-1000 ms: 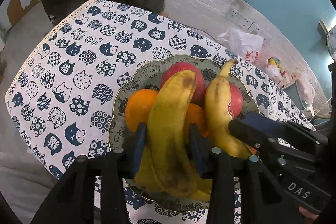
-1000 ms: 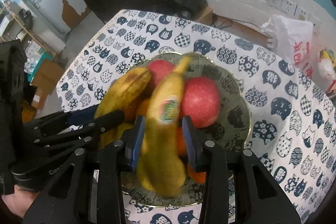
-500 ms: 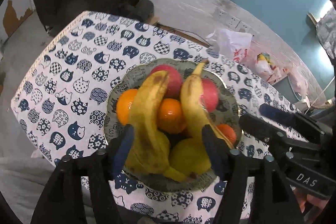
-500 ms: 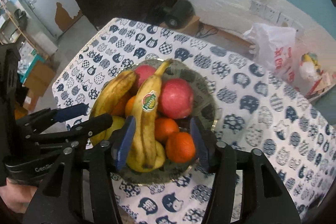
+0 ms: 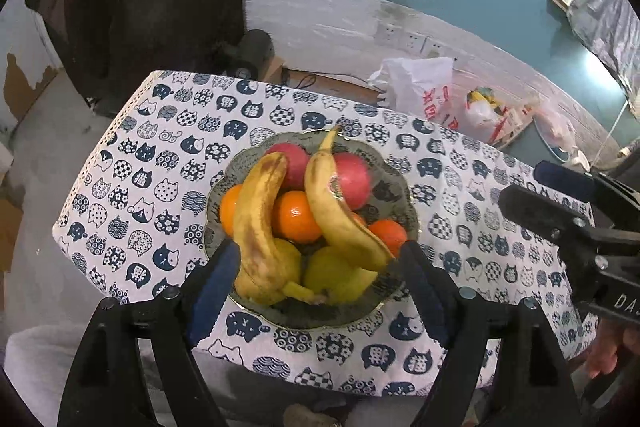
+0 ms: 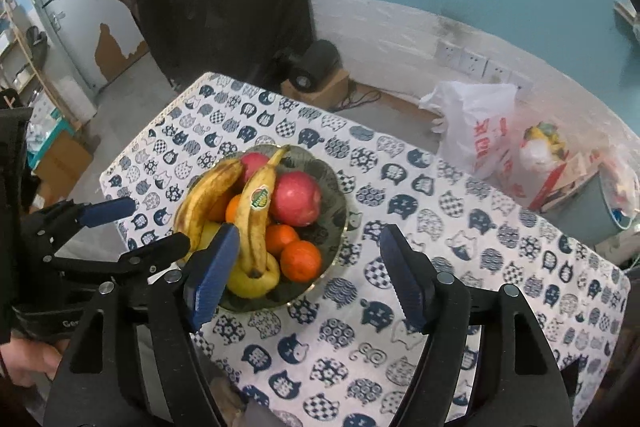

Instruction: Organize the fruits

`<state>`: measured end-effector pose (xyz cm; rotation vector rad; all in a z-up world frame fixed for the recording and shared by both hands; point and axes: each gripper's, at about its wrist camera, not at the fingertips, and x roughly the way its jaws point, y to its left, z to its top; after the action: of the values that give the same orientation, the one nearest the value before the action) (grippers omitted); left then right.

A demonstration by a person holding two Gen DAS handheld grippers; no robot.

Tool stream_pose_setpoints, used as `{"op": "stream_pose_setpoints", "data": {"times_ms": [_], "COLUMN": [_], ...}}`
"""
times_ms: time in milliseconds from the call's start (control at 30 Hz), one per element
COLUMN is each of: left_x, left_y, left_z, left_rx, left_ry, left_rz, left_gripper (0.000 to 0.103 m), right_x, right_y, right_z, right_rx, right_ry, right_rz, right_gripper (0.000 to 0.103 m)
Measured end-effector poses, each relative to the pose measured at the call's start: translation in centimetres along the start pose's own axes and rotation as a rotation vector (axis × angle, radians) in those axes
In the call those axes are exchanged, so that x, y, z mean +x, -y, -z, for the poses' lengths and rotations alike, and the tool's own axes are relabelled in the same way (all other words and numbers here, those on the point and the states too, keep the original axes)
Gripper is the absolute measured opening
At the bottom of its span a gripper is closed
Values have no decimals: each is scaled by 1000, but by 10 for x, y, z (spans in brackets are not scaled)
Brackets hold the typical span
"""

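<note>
I see both grippers above the near rim of the fruit bowl, which stands on the cat-print tablecloth. The left gripper has just been opening its jaws; they stand spread, with nothing between them. The right gripper is the same, wide apart and empty. The two bananas lie on top of the pile: the spotted banana on the left, the sticker banana beside it, over oranges, red apples and yellow-green fruits. I judge the bananas soft and easy to bruise, quite light, not slippery. I would take one at the thick middle, across its width, gently.
</note>
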<state>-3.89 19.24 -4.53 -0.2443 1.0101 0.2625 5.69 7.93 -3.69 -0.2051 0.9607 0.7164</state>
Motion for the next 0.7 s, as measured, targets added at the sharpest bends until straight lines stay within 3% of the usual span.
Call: {"op": "stream_pose_setpoints", "data": {"times_ms": [133,267,700], "left_x": [-15,-28,-61], "left_y": [13,27,55], "left_z": [2,4,7], "left_rx": [56,120,207], "left_ry": [36,84,150], "left_rz": [-14,-63,-39], "left_gripper": [90,91,99], "right_x": [-17,-32,-56], "right_y": [7,12,21], "right_z": [5,11,25], "right_rx": [8,6,-11], "right_ry": [14,27,63], "right_rz": [4,16,52], "right_gripper": [73,73,74]}}
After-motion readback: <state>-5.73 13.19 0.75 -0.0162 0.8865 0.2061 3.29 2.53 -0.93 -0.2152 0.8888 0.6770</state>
